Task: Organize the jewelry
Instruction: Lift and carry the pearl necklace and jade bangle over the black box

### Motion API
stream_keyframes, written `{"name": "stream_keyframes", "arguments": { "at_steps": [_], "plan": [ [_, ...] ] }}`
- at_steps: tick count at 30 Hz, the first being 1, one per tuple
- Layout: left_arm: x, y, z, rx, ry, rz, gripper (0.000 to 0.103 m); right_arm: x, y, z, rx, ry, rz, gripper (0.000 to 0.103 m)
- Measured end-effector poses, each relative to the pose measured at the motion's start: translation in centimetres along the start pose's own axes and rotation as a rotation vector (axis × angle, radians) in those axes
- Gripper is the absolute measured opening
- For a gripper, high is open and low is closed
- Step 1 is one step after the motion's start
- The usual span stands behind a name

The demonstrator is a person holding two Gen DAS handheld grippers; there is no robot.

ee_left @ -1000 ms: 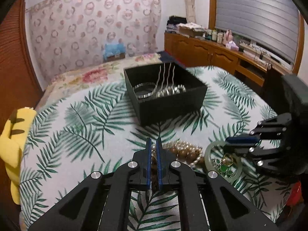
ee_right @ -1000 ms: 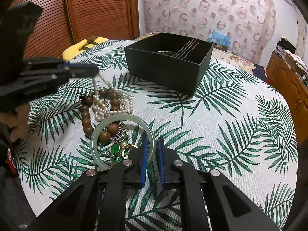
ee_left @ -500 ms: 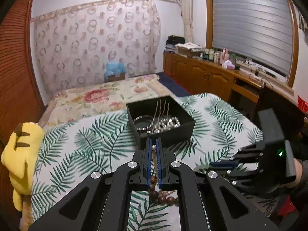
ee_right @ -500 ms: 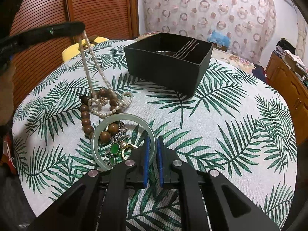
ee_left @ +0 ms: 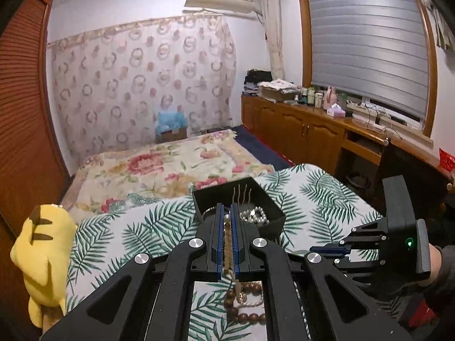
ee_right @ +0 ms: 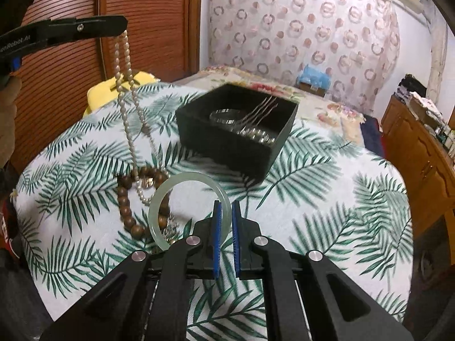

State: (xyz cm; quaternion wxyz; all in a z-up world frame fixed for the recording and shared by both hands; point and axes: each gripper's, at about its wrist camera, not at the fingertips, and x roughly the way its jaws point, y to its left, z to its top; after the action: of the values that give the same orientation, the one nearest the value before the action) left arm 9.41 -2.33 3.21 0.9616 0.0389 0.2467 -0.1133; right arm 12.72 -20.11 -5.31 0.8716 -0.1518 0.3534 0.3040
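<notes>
Both hand-held grippers grip jewelry, left hand-held gripper (ee_left: 227, 221) clamping the pearl necklace (ee_right: 133, 130), right hand-held gripper (ee_right: 224, 213) pinching the jade bangle (ee_right: 182, 201); wooden beads (ee_right: 128, 213) wait below, black box (ee_right: 236, 139) ahead partly filled.

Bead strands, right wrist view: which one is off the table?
The pearl necklace: it hangs from the left tool, with only its low end near the cloth. The brown bead strand lies flat beside the jade bangle.

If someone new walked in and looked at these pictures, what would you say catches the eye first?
Probably the pearl necklace, dangling in a long loop from the shut left gripper above the palm-leaf tablecloth. Next, the pale green bangle, tilted up and pinched in the right gripper beside the wooden bead bracelet. Behind them sits the open black box, already holding silver pieces.
</notes>
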Motion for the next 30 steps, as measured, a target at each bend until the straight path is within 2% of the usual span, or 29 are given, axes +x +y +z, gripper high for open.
{"name": "stream_keyframes", "arguments": {
  "at_steps": [18, 25, 30],
  "plan": [
    [-0.6, -0.3, 3.8, 0.045, -0.054, -0.022, 0.004, -1.1, -1.9, 4.1, 0.007, -0.08, -0.026, 0.008],
    [0.0, -0.1, 4.8, 0.041, -0.054, -0.052, 0.004, -0.1, -2.2, 5.6, 0.004, -0.072, -0.01, 0.008],
    [0.4, 0.3, 6.9, 0.034, -0.07, -0.059, 0.004, 0.7, -3.1, 7.3, 0.002, -0.065, -0.005, 0.008]
  ]
}}
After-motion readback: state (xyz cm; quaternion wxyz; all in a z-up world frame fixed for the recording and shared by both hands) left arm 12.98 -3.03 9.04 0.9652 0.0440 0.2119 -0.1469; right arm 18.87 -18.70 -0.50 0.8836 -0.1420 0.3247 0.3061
